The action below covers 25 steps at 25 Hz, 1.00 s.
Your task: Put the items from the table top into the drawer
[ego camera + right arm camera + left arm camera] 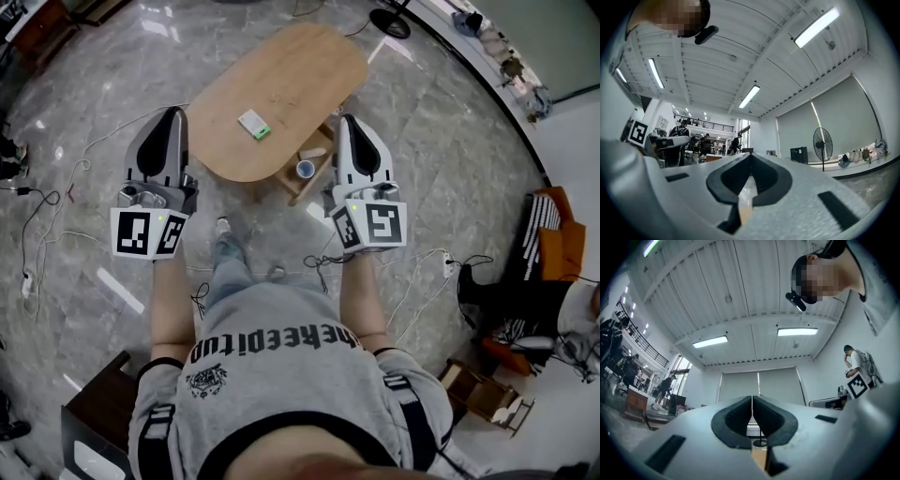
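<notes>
Your left tongs [172, 112] and right tongs [346, 120] are both pressed together, with nothing pinched. The white-and-green packet [254, 124] lies on the surface [281, 75] between the two tips, apart from each. The open drawer [291, 184] sits just inside the right tongs.

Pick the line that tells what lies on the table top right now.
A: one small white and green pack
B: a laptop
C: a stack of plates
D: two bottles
A: the head view shows a single white and green pack lying flat on the oval wooden table, and it is the only thing on that top.
</notes>
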### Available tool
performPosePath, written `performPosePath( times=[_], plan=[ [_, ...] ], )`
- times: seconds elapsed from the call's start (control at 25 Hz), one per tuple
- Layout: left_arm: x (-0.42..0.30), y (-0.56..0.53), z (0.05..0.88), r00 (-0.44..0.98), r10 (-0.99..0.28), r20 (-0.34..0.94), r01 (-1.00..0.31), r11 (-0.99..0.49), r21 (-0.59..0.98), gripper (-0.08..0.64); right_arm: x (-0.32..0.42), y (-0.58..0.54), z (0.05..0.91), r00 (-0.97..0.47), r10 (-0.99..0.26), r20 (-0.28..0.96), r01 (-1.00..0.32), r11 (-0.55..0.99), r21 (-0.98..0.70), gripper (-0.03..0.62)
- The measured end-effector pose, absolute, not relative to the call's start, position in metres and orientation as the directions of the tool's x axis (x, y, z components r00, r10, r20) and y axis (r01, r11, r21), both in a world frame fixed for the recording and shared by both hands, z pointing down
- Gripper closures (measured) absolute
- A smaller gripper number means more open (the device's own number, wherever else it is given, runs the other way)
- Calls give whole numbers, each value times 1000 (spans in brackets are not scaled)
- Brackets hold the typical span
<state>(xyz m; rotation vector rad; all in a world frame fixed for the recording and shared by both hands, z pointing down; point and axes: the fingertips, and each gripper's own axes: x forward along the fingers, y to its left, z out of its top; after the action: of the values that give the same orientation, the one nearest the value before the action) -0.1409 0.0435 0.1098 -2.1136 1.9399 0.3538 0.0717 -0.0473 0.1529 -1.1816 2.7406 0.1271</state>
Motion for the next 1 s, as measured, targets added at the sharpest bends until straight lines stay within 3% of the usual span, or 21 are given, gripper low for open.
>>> performPosePath(
  times=[0.52,1.0],
  plan=[
    [-241,-82,118,224,-921,-318,-974,-225,-31,549,-41,-148,170,-620,-774,-129,-781,625,0,589],
    [-272,-170,196,378,-903,-204,-922,-388,7,549,-95,-195,292,-591,-795,137,-806,586,-84,588]
  ],
)
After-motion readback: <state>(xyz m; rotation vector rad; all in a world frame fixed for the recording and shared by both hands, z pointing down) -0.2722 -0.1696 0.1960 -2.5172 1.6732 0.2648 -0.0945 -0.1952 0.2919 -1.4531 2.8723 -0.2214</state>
